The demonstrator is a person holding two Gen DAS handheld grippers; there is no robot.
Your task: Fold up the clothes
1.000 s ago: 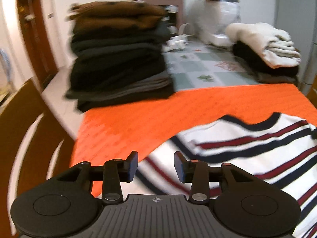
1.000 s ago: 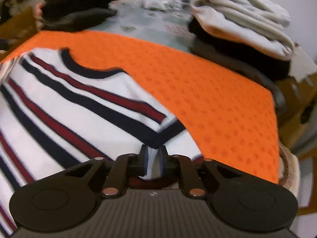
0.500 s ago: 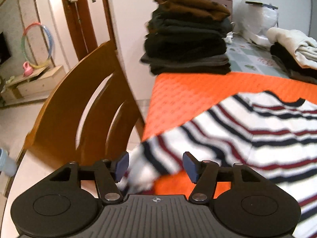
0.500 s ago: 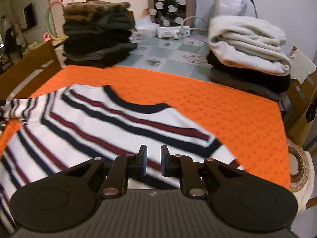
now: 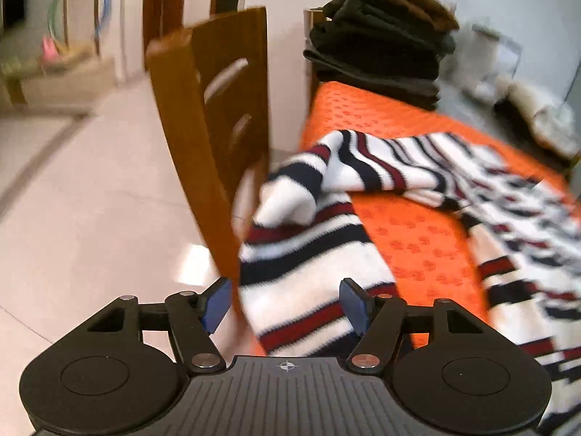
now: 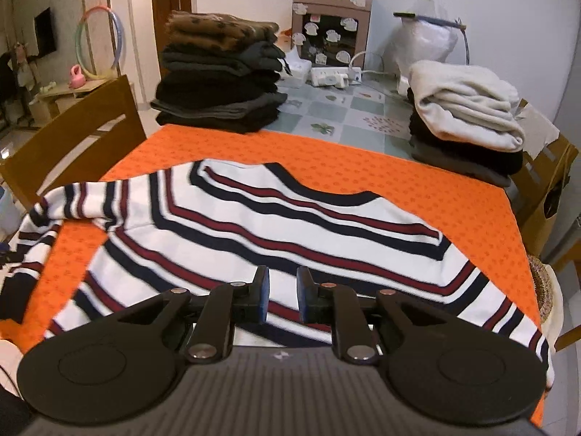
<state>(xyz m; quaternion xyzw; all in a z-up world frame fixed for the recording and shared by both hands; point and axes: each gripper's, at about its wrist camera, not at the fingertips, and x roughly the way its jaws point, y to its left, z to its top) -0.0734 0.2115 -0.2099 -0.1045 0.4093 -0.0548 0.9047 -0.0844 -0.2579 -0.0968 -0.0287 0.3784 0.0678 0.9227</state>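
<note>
Domestic room with pale tiled floor point(image 5: 90, 200): a wooden chair point(image 5: 214, 116) stands left of the left gripper's jaws, hard against the worktop edge. Orange cloth point(image 6: 363, 167) covers the near part of the worktop.

Left gripper point(image 5: 287, 303): jaws opening, pads clear of fabric. The striped sweater's sleeve point(image 5: 308, 250) hangs over the worktop edge directly ahead of and between these jaws. Its long axis runs away from the jaws, up onto the cloth, then bends right toward the sweater body. Judgement: the left gripper is the nearer one to this sleeve; the coming move likely turns on closing across the sleeve's width near its end.

Right gripper point(image 6: 281, 299): jaws narrowly parted and opening, nothing between the pads. The striped sweater point(image 6: 290, 225) lies spread flat just ahead of and below these jaws, neckline on the far side, hem toward the gripper. Its other sleeve trails off right of the jaws.

Beyond the jaws, far left: a stack of dark folded clothes point(image 6: 218, 87). Far right: a pile topped by a cream garment point(image 6: 468, 105). Between them, a tiled worktop surface point(image 6: 341, 109) and a small appliance point(image 6: 330, 29).
</note>
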